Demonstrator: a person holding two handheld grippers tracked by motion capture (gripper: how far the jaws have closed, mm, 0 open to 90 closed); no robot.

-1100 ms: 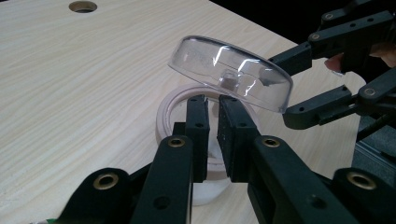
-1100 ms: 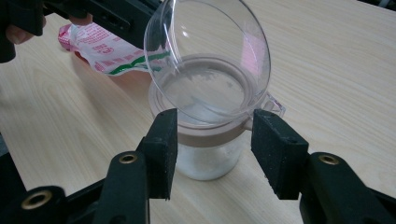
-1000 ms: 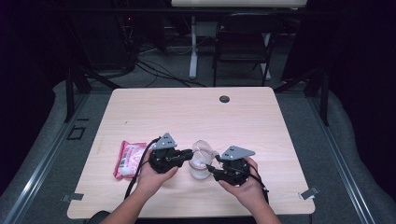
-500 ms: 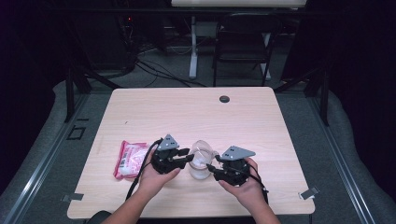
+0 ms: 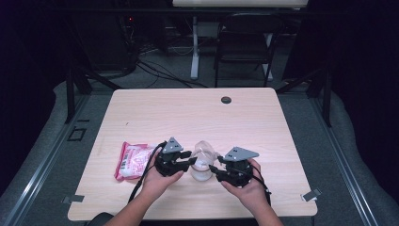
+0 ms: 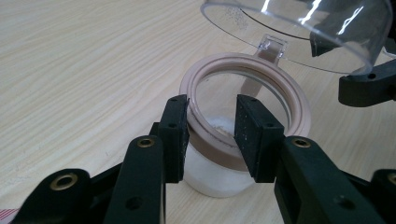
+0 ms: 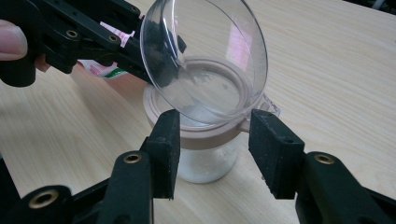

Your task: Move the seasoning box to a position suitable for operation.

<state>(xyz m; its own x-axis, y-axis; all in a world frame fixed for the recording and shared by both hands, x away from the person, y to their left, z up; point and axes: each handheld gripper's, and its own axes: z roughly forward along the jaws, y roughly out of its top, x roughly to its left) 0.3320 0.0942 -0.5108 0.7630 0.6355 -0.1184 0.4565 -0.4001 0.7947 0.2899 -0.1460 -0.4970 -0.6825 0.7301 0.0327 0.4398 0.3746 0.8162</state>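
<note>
A clear jar with a beige collar and white powder inside stands on the table near the front edge. Its clear dome lid is flipped up on its hinge. My right gripper comes in from the right, its pads clamped on either side of the collar. My left gripper reaches in from the left. Its jaws have just been opening, and the near part of the rim sits loosely between the pads. In the high view the left gripper and right gripper flank the jar.
A pink and white packet lies flat just left of the left hand. A dark round grommet sits near the far edge of the wooden table. A chair and cables are on the floor beyond.
The left gripper's jaws have spread wider apart at the jar's rim. The jar, its raised lid and the right gripper have kept still.
</note>
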